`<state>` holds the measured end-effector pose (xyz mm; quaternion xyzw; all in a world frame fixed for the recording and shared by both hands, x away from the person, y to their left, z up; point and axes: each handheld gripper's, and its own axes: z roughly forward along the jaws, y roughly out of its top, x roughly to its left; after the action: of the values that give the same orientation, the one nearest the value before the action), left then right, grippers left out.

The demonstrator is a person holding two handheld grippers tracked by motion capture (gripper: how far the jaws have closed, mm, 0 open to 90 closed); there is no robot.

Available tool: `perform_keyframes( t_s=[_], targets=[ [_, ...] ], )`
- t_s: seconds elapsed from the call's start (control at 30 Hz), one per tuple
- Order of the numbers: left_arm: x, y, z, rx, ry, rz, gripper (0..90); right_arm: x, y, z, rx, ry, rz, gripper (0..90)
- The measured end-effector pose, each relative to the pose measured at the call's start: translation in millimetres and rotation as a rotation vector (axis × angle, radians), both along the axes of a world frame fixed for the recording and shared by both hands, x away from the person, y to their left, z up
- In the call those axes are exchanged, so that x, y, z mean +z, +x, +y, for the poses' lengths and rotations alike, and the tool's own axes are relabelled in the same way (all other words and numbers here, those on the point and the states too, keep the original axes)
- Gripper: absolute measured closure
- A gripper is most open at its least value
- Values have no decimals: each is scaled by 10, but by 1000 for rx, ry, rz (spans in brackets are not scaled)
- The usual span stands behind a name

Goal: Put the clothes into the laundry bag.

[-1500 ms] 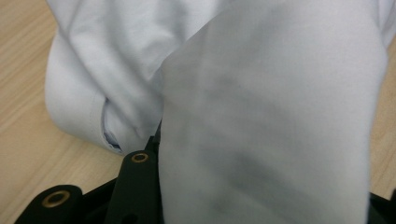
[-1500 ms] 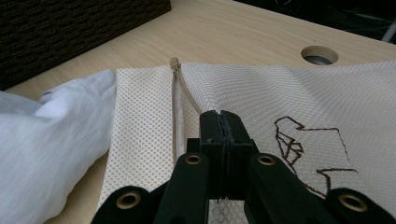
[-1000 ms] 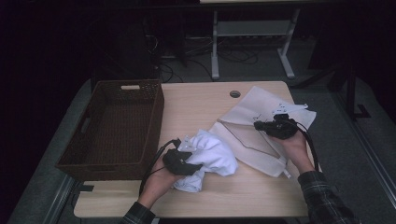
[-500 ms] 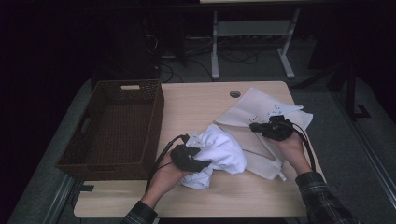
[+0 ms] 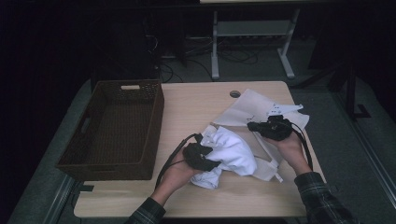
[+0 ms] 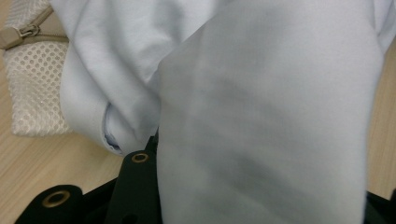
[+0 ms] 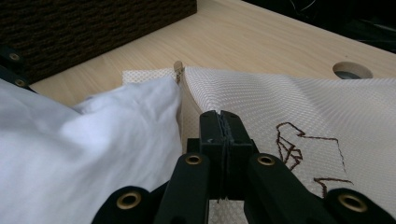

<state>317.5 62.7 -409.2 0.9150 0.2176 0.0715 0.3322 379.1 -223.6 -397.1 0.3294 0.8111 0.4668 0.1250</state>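
A white garment (image 5: 233, 151) lies bunched at the table's front middle, and my left gripper (image 5: 208, 161) is shut on its left side. In the left gripper view the garment (image 6: 261, 116) drapes over the black jaws and hides their tips. A white mesh bag (image 5: 250, 107) with a beige zipper (image 6: 28, 32) lies to the right, partly under the garment. My right gripper (image 7: 222, 122) is shut on the bag's upper layer (image 7: 289, 102), holding that edge up a little beside the garment (image 7: 93, 140).
A dark woven basket (image 5: 93, 158) stands on the table's left side, close to my left hand. A round cable hole (image 5: 235, 94) sits at the table's far edge. Bare wood lies between the basket and the bag.
My left hand has carried the garment to the right, onto the mesh bag. The right hand has stayed where it was, still pinching the bag.
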Motion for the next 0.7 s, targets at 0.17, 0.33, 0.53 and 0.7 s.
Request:
perform_keyframes(
  t_s=[0.17, 0.33, 0.53, 0.7],
  targets=[
    [-17, 20, -38, -3, 3, 1, 581, 114, -31, -13, 4, 14, -26, 884],
    [-22, 38, -66, -6, 5, 2, 581, 206, -70, 1, 20, 24, -51, 884],
    [-19, 73, -105, -10, 9, -1, 581, 204, -84, 36, 39, 17, -50, 884],
    [-21, 109, -146, -7, 5, -3, 581, 207, -95, 62, 48, 12, -54, 884]
  ],
)
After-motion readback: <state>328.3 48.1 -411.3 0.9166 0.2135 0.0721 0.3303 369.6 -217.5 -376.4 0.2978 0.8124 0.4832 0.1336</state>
